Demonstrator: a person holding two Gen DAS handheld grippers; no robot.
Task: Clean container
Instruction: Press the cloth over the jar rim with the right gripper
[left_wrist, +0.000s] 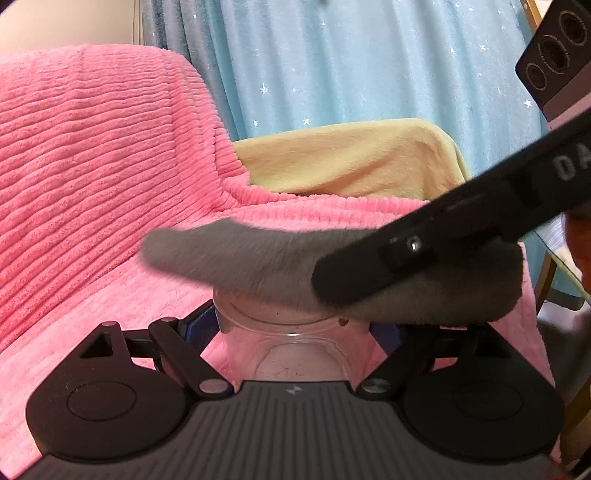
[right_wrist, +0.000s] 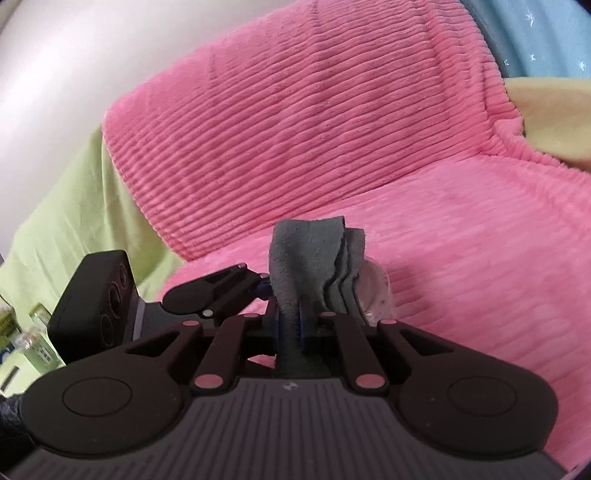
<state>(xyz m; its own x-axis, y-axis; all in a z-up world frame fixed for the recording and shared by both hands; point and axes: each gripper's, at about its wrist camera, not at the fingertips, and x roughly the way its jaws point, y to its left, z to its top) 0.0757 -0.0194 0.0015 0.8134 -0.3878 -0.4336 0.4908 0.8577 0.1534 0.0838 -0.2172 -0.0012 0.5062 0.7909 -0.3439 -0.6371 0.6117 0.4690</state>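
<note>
My left gripper (left_wrist: 291, 325) is shut on a clear plastic container (left_wrist: 291, 343), held between its blue pads with the mouth facing away. A grey cloth (left_wrist: 236, 254) lies across the container's mouth and hides most of it. My right gripper (right_wrist: 290, 321) is shut on that grey cloth (right_wrist: 310, 254), folded and sticking up from its jaws. The container (right_wrist: 376, 291) shows just right of the cloth in the right wrist view. The right gripper's black finger (left_wrist: 424, 243) comes in from the right in the left wrist view, pressing on the cloth. The left gripper (right_wrist: 221, 288) shows at left in the right wrist view.
A pink ribbed blanket (left_wrist: 92, 166) covers the seat and backrest beneath both grippers. A yellow cloth (left_wrist: 351, 155) lies behind it, and a blue star-print curtain (left_wrist: 351, 55) hangs beyond. A green cover (right_wrist: 74, 221) and small bottles (right_wrist: 37, 332) are at left in the right wrist view.
</note>
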